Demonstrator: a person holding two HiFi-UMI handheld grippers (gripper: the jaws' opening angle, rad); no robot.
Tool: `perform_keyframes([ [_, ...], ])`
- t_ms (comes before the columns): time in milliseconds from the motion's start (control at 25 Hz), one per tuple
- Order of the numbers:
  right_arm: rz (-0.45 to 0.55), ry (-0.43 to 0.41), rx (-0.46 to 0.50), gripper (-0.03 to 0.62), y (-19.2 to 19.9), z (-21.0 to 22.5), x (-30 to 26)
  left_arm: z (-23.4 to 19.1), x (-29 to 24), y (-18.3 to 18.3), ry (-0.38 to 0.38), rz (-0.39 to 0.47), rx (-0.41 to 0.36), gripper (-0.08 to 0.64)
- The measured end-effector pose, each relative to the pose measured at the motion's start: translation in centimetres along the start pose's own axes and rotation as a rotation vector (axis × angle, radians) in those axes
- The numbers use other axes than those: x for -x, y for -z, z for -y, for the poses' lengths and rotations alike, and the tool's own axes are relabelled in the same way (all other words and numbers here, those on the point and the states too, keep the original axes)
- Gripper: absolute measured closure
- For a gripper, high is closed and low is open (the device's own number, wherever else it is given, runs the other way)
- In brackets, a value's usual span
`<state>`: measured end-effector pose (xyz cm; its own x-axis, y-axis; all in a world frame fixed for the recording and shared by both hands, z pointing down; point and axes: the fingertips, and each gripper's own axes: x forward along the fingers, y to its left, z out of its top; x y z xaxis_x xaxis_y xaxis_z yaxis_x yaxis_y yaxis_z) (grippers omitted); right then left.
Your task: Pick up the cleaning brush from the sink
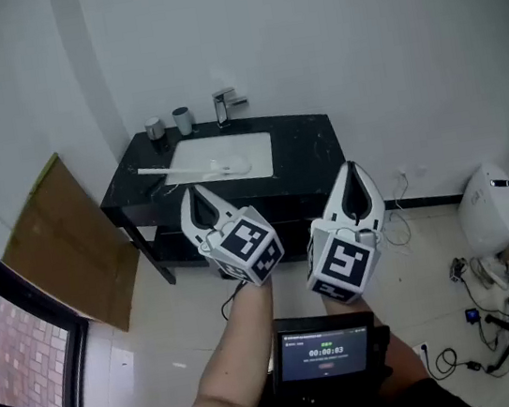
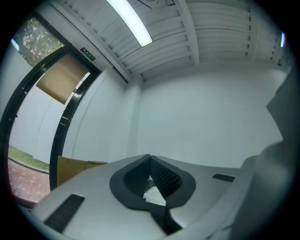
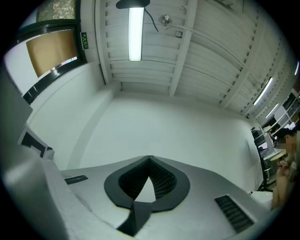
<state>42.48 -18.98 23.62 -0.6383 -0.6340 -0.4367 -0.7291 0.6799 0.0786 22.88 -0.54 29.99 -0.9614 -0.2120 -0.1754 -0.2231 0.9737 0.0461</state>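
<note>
The white cleaning brush lies across the white sink basin, its long handle reaching left over the black counter. Both grippers are held up in front of the counter, well short of the sink and above the floor. My left gripper has its jaws together with nothing between them, and my right gripper is shut and empty as well. In the left gripper view the left gripper points at a bare white wall. In the right gripper view the right gripper aims at wall and ceiling. Neither gripper view shows the brush.
A chrome faucet and two cups stand at the counter's back. A cardboard sheet leans left of the counter by a window. On the floor at right are a white appliance and cables. A small screen sits at my chest.
</note>
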Motion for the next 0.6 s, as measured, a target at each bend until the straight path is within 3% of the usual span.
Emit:
perform_keyframes([
  [320,-0.027,0.016,-0.061,0.589,1.2,1.8,-5.1,2.9,-3.2,-1.2,-0.038,-0.02,-0.045,0.551],
  [520,-0.047,-0.021,-0.098,0.589,2.7,-0.5,-9.7,3.1,-7.0,-1.4,-0.041,-0.012,-0.113,0.551],
  [600,-0.069,-0.055,-0.115,0.589,3.1,-2.2,-10.3,2.1,-8.2,-1.6,-0.018,-0.012,-0.102,0.551],
])
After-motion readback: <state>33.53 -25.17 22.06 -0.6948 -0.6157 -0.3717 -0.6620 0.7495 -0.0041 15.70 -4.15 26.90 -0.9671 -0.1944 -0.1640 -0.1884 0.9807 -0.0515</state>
